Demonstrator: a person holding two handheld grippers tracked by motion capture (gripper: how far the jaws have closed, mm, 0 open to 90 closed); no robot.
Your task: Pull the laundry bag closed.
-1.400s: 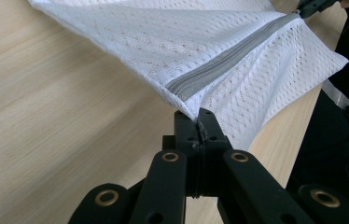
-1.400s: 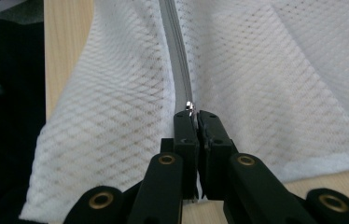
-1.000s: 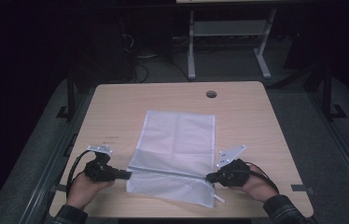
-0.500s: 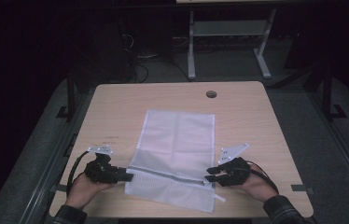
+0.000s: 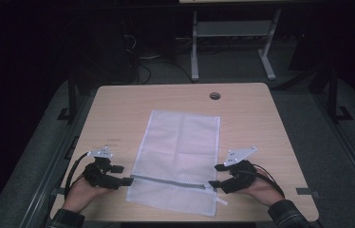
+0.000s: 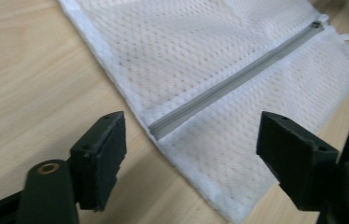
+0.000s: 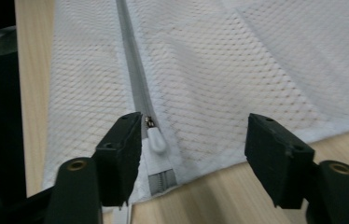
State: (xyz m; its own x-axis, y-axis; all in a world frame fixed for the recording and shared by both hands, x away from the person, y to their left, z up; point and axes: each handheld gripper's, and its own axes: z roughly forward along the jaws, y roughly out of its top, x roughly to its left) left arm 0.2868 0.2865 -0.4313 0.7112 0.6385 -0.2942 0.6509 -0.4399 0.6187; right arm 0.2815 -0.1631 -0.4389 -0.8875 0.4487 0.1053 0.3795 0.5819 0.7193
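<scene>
Table: light wood-grain top, rounded corners, one round cable hole near the far edge, right of centre. Room: dark; grey floor around the table; a pale metal stand with two legs beyond the far edge, with cables on the floor to its left. Bag: white mesh, flat on the table, running from mid-table to just short of the near edge, slightly skewed. Zipper: grey, crossing the bag near its near end; seen closed along its length in the left gripper view. Pull: white, lying on the bag at the zipper's right end, just beside one jaw in the right gripper view. Left gripper: held in a hand at the near left corner, jaws spread wide at the bag's left edge, nothing between them. Right gripper: held in a hand near the near right corner, jaws spread wide over the zipper's end, gripping nothing. Cables trailed from both grippers toward the near edge.
</scene>
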